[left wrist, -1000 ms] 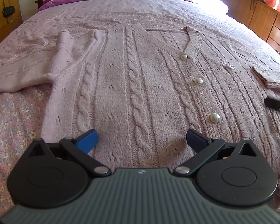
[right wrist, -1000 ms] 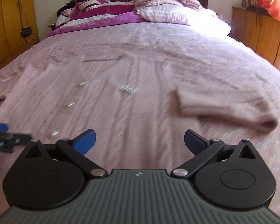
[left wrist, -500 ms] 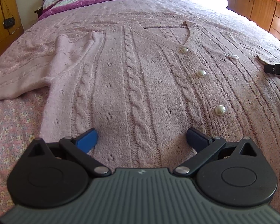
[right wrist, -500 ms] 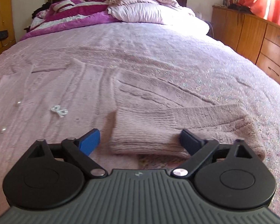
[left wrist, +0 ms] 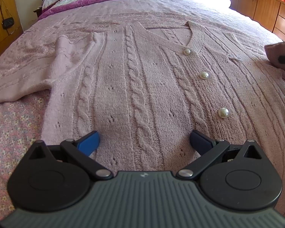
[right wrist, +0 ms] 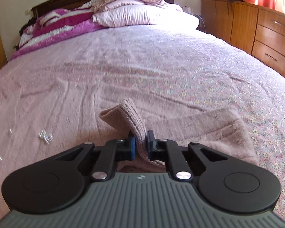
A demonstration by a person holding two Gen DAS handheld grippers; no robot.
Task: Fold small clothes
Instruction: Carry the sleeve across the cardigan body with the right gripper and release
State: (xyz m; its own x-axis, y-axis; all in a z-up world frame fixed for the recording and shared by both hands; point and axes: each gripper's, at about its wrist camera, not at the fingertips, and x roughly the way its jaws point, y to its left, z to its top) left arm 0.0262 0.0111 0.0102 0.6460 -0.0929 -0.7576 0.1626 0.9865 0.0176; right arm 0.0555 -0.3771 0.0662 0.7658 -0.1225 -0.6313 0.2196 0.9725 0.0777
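cardigan [left wrist: 134, 87] flat on bedspread [right wrist: 161, 57] | cuff [right wrist: 127, 117] in right gripper [right wrist: 140, 146]

— What are we doing differently with the right gripper [right wrist: 140, 145] now?
— We are clamping it on the sleeve cuff [right wrist: 123, 114], where a moment ago its jaws were spread wide.
— And the cuff?
— We are lifting it off the bedspread [right wrist: 180, 60], so it is standing up beside the cardigan [left wrist: 142, 79].

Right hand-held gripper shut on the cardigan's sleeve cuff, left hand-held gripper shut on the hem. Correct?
Half right. The right hand-held gripper is shut on the sleeve cuff, as the right wrist view shows. The left hand-held gripper is open in the left wrist view, fingers wide apart over the cardigan, gripping nothing.
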